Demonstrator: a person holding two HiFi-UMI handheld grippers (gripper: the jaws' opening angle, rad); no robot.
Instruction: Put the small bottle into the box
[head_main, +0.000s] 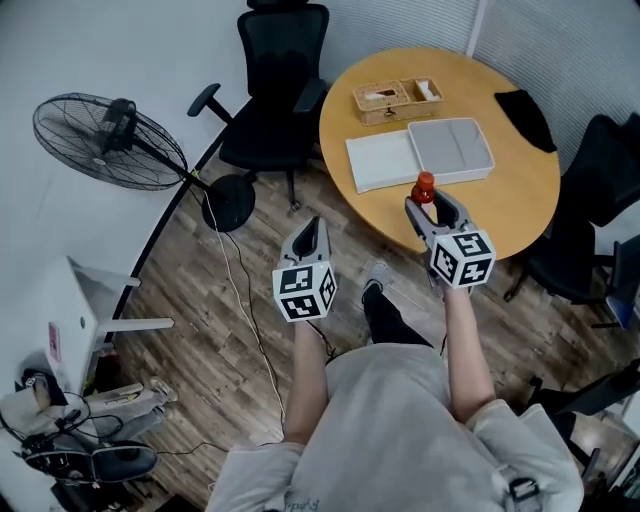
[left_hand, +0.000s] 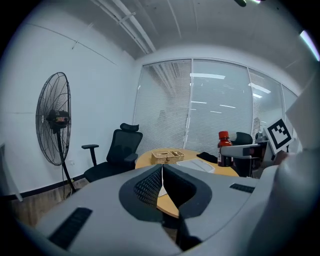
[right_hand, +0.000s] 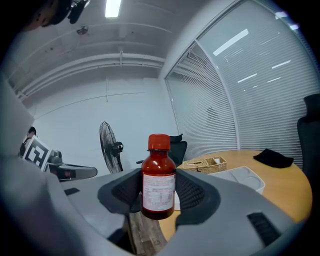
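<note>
My right tool (right_hand: 158, 192) pinches the small brown bottle (right_hand: 158, 182) by its labelled body, upright, red cap on top. In the head view it hangs at the near edge of the round desk (head_main: 520, 215), and the right gripper view shows plank floor (right_hand: 142, 235) under the jaws. The shallow grey box (head_main: 488, 160) lies open just beyond the bottle, with a white panel (head_main: 380, 160) flat against its left side and a strip of bare desk top between box and bottle. A wicker basket (head_main: 397, 98) sits just behind the box, and a black cloth (head_main: 525, 118) lies near the far right rim. My left tool (left_hand: 162, 172) has its jaws pressed together on nothing, off the desk over the floor, with an office chair (head_main: 275, 100) beyond it
</note>
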